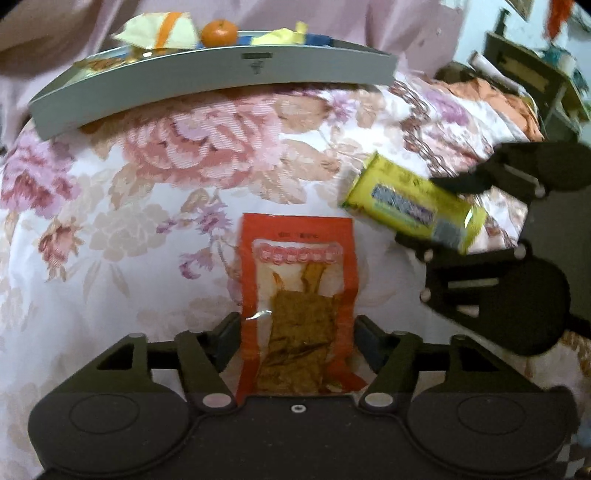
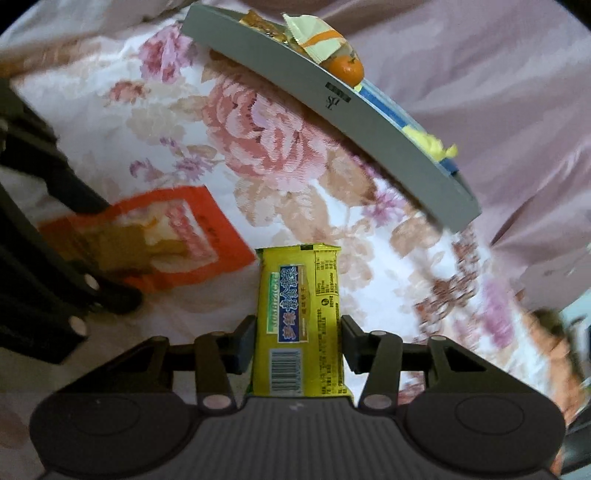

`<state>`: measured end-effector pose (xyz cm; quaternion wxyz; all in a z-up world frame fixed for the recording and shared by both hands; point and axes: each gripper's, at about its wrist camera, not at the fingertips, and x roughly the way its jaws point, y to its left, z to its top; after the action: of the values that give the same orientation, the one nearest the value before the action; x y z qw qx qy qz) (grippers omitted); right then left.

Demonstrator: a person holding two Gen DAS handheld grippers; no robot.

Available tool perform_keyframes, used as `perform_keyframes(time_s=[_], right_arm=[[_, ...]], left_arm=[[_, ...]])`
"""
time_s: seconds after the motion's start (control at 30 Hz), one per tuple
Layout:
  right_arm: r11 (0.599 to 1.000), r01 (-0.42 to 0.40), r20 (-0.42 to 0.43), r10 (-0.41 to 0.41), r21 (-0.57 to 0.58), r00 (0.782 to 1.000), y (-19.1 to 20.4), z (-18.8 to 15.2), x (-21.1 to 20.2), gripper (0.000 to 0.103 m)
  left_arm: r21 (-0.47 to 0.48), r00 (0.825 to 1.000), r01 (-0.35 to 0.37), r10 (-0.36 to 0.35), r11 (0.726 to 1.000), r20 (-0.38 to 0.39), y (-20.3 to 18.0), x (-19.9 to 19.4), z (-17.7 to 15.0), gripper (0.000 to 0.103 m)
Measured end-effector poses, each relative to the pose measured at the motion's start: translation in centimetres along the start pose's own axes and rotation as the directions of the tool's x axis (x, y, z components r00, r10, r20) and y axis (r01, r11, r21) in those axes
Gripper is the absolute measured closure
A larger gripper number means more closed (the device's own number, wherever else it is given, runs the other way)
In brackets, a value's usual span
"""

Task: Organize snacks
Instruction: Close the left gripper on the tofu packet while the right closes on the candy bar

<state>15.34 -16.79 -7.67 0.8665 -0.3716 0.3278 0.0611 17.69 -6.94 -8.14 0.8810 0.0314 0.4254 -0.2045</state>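
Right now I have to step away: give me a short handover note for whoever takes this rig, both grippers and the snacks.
Left gripper: jaws around the orange packet; contact with the pads is unclear.
Right gripper: shut on the yellow packet, lifted off the floral cloth.
Grey tray ahead, resting on the cloth.
Done: the tray already holds a tangerine and several wrapped snacks.
Left: carry both packets to the tray.
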Motion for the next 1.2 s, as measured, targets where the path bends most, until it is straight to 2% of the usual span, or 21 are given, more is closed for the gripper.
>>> perform_keyframes(time_s=[0.07,0.17,0.23,0.43,0.57,0.67,0.8,0.9,1.07,1.2], right_arm=[[0.998,0.042,0.007,-0.042,-0.036,0.999,0.1,-0.1,0.0,0.051],[0.998,0.059,0.013,-0.059,-0.036,0.998,-0.2,-0.1,-0.1,0.051],[0.998,0.060,0.017,-0.059,-0.026,0.998,-0.4,-0.1,-0.2,0.051],[0.997,0.074,0.024,-0.073,-0.038,0.997,-0.2,-0.1,-0.1,0.051],[0.996,0.078,0.030,-0.077,-0.039,0.997,-0.1,-0.2,-0.2,0.051],[0.996,0.083,0.036,-0.081,-0.037,0.996,-0.2,-0.2,-0.3,0.051],[0.996,0.086,0.039,-0.084,-0.038,0.996,-0.2,-0.2,-0.3,0.051],[0.995,0.087,0.040,-0.085,-0.040,0.996,-0.1,-0.2,-0.3,0.051],[0.995,0.088,0.041,-0.087,-0.040,0.995,-0.1,-0.3,-0.3,0.051],[0.995,0.091,0.045,-0.089,-0.040,0.995,-0.1,-0.2,-0.3,0.051]], left_arm=[[0.038,1.000,0.001,0.000,0.999,-0.007,-0.5,0.3,-0.1,0.024],[0.057,1.000,-0.007,0.008,0.998,-0.012,-0.7,0.4,-0.1,0.025],[0.046,1.000,-0.021,0.022,0.999,-0.007,-0.5,0.4,0.0,0.038],[-0.003,1.000,-0.013,0.013,1.000,0.013,0.1,0.0,0.2,0.041],[-0.071,0.999,0.011,-0.008,0.997,0.038,0.6,-0.6,0.3,0.044],[-0.086,0.998,0.014,-0.009,0.996,0.062,0.6,-1.1,0.4,0.051],[-0.105,0.998,0.021,-0.014,0.994,0.064,0.7,-1.2,0.3,0.052],[-0.164,0.997,0.043,-0.032,0.985,0.071,1.4,-1.4,0.3,0.053],[-0.283,0.994,0.082,-0.057,0.956,0.096,2.9,-1.7,0.2,0.054],[-0.338,0.991,0.104,-0.069,0.935,0.115,3.4,-1.9,0.1,0.054]])
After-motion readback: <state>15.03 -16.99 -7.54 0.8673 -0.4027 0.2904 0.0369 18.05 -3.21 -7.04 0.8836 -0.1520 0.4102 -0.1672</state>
